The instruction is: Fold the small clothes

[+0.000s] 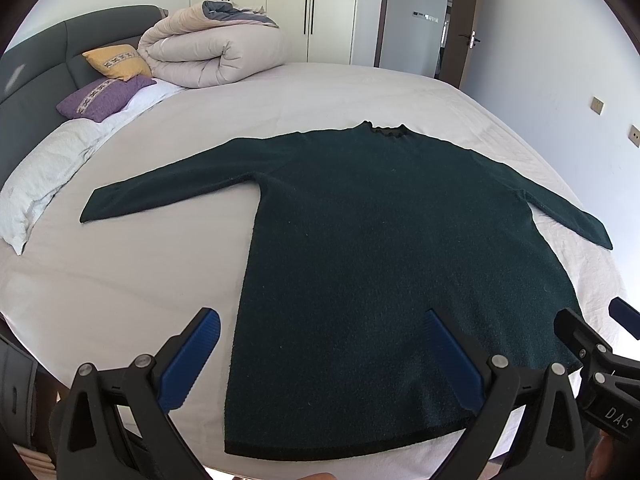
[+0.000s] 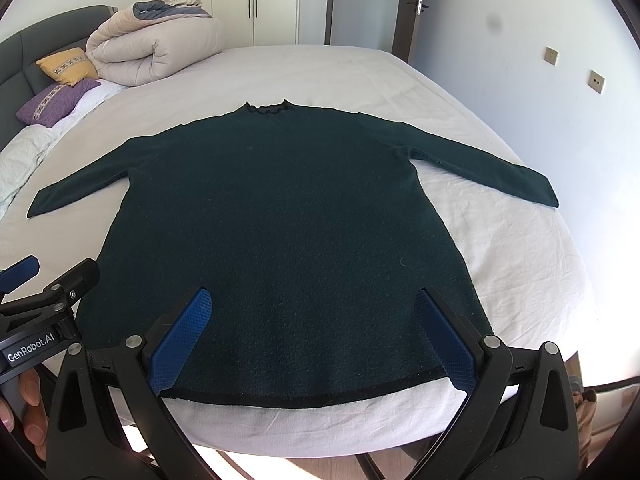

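the dark green sweater [image 1: 384, 248] lies flat and face-up on the white bed sheet [image 1: 132, 280], spread out with both sleeves stretched sideways and its collar [image 1: 386, 130] pointing away from me toward the far edge of the bed. its black-trimmed hem [image 2: 304, 398] runs along the near edge of the mattress, just in front of my two tools.

my left gripper [image 1: 324, 328] hangs above the hem's left corner with its blue pads spread wide and nothing between them; one pad sits over bare sheet, the other over the sweater's body. my right gripper [image 2: 314, 306] hovers over the middle of the hem, its pads equally wide apart, both above the fabric, gripping nothing. i cannot tell whether either tool touches the cloth.

each gripper shows at the edge of the other's view, so they are side by side.

at the head of the bed, well away from the sweater, a rolled beige duvet [image 1: 208, 52] sits beside a yellow cushion [image 1: 118, 62] and a purple cushion [image 1: 102, 98], against the dark headboard [image 1: 48, 48].
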Available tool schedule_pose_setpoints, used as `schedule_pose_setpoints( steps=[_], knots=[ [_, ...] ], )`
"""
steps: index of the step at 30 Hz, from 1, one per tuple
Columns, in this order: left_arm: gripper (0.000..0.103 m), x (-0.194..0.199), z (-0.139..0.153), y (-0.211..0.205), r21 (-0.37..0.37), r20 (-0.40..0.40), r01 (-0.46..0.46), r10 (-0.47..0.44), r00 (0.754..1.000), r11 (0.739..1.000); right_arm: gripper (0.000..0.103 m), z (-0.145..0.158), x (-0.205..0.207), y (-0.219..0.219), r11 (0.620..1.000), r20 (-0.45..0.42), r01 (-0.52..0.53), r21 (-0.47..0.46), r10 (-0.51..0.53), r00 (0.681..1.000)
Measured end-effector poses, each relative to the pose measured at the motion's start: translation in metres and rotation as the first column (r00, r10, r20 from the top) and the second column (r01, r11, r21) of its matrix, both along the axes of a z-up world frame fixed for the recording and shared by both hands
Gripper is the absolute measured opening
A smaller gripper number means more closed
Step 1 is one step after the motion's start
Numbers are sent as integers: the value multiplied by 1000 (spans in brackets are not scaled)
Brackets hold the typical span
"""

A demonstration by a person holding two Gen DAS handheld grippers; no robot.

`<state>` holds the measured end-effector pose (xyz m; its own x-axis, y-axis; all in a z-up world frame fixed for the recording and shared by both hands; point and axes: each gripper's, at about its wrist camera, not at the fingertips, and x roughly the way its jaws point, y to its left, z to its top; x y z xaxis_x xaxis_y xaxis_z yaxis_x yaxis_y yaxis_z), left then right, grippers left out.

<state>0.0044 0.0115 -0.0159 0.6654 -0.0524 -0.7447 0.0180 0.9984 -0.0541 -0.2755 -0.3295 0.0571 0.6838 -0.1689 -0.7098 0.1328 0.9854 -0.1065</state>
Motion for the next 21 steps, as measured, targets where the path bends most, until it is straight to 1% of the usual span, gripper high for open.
schedule_pose_setpoints(
  steps=[5, 8, 13, 15, 16, 17, 19, 20, 21],
  knots=[
    [103, 3, -3, 1, -6, -8, -3, 2, 1000, 1000, 103, -3, 2, 1, 1000, -8, -1, -2, 1, 1000],
    [103, 4, -5, 5, -28, -7, 1, -1, 1000, 1000, 103, -3, 4, 3, 1000, -16, -1, -4, 1, 1000],
    [103, 11, -8, 23, -81, 12, -3, 4, 1000, 997, 103, -5, 10, 3, 1000, -18, -3, 13, 3, 1000],
    [103, 22, -11, 43, -146, -10, -18, 17, 1000, 989, 103, -3, 12, 1, 999, -5, -12, 32, 12, 1000],
    [103, 29, -13, 57, -197, -27, -32, 27, 999, 980, 103, -2, 13, -1, 999, 5, -20, 46, 19, 1000],
    [103, 37, -15, 73, -259, -39, -50, 41, 998, 965, 103, 0, 15, -2, 998, 14, -25, 57, 25, 1000],
    [103, 51, -19, 104, -374, -41, -72, 61, 997, 925, 103, 3, 19, -6, 996, 39, -34, 80, 31, 999],
    [103, 58, -21, 122, -422, -37, -89, 81, 996, 902, 103, 5, 22, -7, 995, 49, -39, 89, 35, 998],
    [103, 63, -21, 137, -441, -27, -116, 117, 993, 890, 103, 6, 26, -8, 994, 57, -44, 100, 38, 998]
  ],
)
